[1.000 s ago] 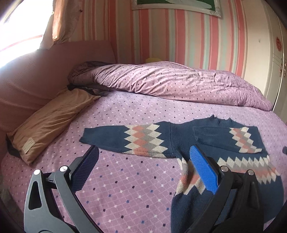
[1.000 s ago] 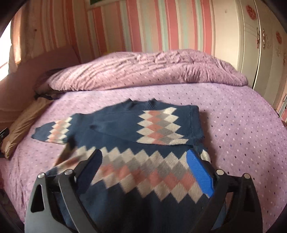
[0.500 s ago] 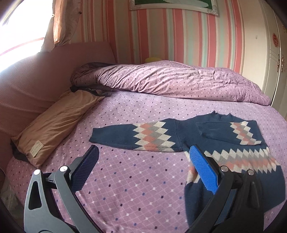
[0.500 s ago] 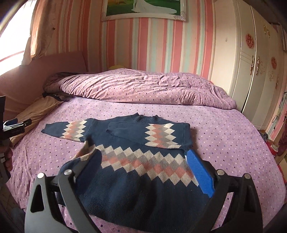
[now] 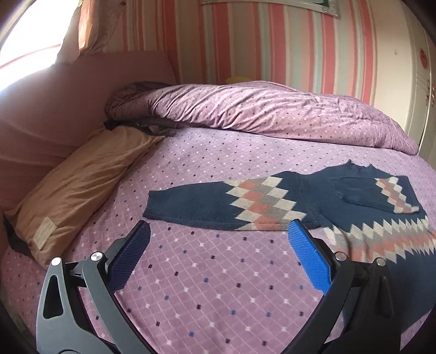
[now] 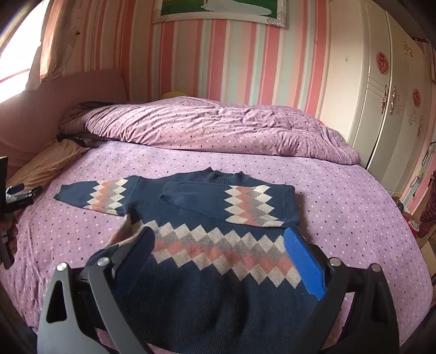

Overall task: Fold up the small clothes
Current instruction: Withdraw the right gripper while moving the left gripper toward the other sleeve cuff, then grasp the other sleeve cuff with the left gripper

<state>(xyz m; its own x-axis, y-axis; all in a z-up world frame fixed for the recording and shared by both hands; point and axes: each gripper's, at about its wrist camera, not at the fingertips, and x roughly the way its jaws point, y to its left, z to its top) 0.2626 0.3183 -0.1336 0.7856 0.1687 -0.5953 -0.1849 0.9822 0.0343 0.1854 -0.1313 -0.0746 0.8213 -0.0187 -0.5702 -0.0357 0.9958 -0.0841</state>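
Navy knit with bands of cream, pink and grey diamonds: the sweater [image 6: 218,239] lies flat on the bed [image 6: 354,207], neck toward the far end. One sleeve [image 6: 231,204] is folded across the chest, its cuff resting near the middle of the body. The other sleeve [image 5: 218,204] stretches straight out to the side over the purple sheet, cuff well clear of the body. The side edge under that outstretched sleeve is turned up a little, showing the paler inside of the knit.

Right gripper [image 6: 220,256] hangs over the lower half of the sweater with its fingers spread wide and nothing between them; whether the tips touch the knit cannot be told. Left gripper [image 5: 218,253] is likewise spread wide and empty, held over bare sheet just short of the outstretched sleeve, its blue pad near the armpit.

Beyond the sweater a purple duvet [image 6: 207,128] is bunched along the far side of the bed. A tan pillow [image 5: 81,185] lies at the headboard side, against a pink padded headboard [image 5: 68,103]. Behind are a pink-striped wall [image 6: 231,62] with a framed picture [image 6: 220,11], and a white wardrobe [image 6: 381,95] to the right.
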